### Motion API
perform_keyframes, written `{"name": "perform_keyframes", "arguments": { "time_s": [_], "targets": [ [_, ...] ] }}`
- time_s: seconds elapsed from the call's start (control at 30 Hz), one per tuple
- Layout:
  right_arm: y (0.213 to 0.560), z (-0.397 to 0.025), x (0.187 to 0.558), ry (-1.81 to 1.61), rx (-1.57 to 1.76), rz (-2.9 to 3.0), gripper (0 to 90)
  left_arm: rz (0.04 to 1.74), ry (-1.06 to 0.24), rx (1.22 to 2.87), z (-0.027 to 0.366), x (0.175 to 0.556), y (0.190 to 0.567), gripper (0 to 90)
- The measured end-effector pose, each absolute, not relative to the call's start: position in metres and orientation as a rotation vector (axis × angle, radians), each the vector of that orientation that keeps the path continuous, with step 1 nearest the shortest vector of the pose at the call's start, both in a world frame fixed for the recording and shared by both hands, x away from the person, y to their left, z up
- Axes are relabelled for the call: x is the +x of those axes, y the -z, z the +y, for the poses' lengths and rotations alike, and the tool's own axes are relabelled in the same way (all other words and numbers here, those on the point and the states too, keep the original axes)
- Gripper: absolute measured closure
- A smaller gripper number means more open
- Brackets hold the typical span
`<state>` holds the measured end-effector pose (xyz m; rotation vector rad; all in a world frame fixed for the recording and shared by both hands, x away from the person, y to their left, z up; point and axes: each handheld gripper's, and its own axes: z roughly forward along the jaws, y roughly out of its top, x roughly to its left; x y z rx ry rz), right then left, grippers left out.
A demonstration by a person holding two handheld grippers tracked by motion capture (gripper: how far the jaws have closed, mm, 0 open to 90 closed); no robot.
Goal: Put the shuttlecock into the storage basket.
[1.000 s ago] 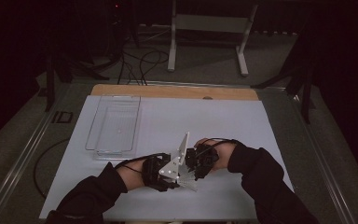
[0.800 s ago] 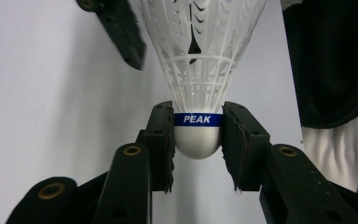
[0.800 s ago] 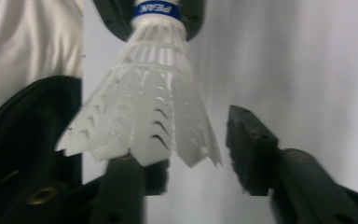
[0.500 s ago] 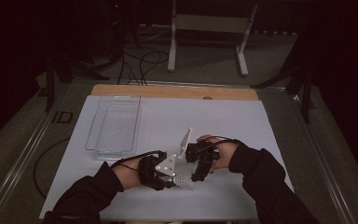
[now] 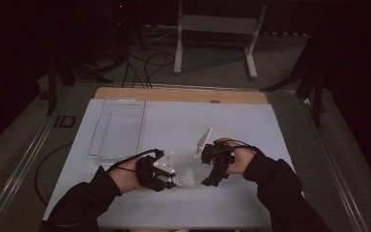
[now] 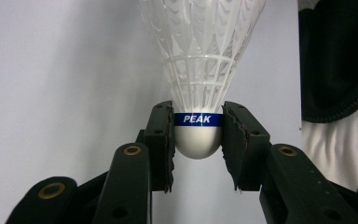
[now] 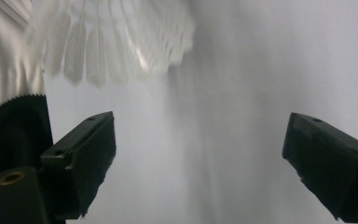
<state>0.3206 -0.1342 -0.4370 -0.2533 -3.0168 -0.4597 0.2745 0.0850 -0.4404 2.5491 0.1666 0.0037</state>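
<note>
We see a white shuttlecock [image 6: 200, 74] held by its rounded cork head between the two black jaws of the left claw [image 6: 198, 135]. The jaws press on either side of the head, right at the blue band that reads PEAK, and the skirt of plastic feathers fans out away from the claw. In the high view the shuttlecock [image 5: 186, 178] lies low over the white bench [image 5: 232, 121], near the front edge, with its skirt pointing toward the right claw [image 5: 210, 180] and its head tucked into the left claw [image 5: 170, 182]. We cannot tell from that view whether the skirt touches the bench.

The right claw [image 7: 200, 158] stands open, its jaws wide apart with nothing between them. In the right gripper view the skirt of the shuttlecock [image 7: 116, 42] shows blurred at the upper left, beyond the jaw tips and outside the gap. In the high view the right claw sits just beside the skirt, a little apart from it, with its jaws pointing down at the bench.

Farther back on the left of the bench we see a clear plastic tray [image 5: 118, 128], well apart from both claws. A strip of bare wood [image 5: 174, 94] shows along the far edge of the bench.
</note>
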Motion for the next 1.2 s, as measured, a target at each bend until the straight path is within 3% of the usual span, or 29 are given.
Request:
{"name": "perform_keyframes", "arguments": {
  "time_s": [1.2],
  "targets": [
    [0.46,-0.211,0.29,0.978,-0.445,-2.974,9.9,0.432,-0.025,2.491,0.142,0.296,0.411,65.3]
  ]
}}
